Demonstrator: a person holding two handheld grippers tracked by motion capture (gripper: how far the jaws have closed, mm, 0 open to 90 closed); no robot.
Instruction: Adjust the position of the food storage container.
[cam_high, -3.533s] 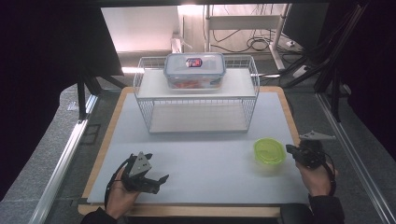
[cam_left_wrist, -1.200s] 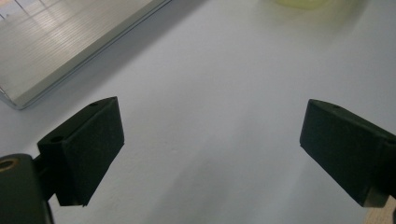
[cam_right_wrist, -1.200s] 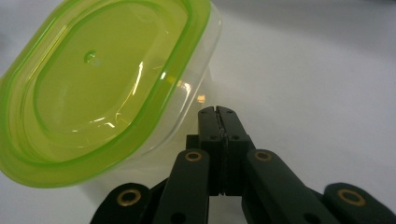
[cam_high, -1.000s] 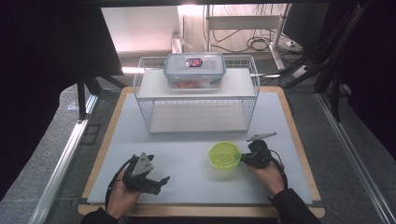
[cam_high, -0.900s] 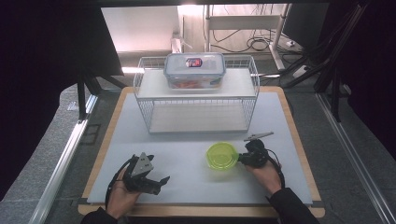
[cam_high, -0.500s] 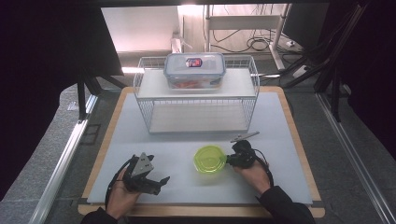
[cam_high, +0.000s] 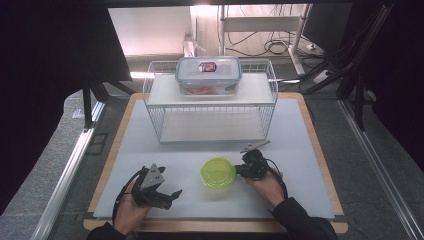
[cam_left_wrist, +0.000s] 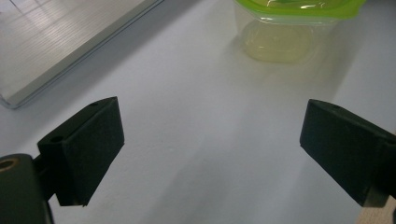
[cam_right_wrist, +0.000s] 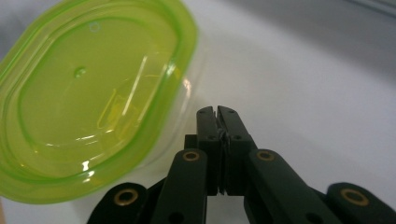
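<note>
The right gripper (cam_high: 246, 167) rests low on the white surface (cam_high: 300, 150), held by the person's right hand (cam_high: 267, 185), and its jaws are pressed flat together with nothing between them. In the right gripper view (cam_right_wrist: 217, 112) the closed tips sit just beside the clear wall of a small container with a lime-green lid (cam_right_wrist: 88, 98), which lies ahead of the jaws and off to their left; whether the tips actually touch the container I cannot tell. From the high view that same green-lidded container (cam_high: 218, 171) stands just ahead of the jaw tips, between the two grippers but much nearer the right one.

The left gripper (cam_high: 170, 194) is held in the left hand (cam_high: 132, 205) near the front edge of the surface, and its jaws stand wide open, empty. In the left gripper view (cam_left_wrist: 210, 140) bare white surface fills the gap between the two black jaws, and the green-lidded container (cam_left_wrist: 289, 28) sits well beyond them, ahead and slightly to their right.

Farther off, well past both pairs of jaws, a white wire rack (cam_high: 210, 115) stands at the back of the surface, with a clear lidded food box (cam_high: 208, 75) on its top shelf.
</note>
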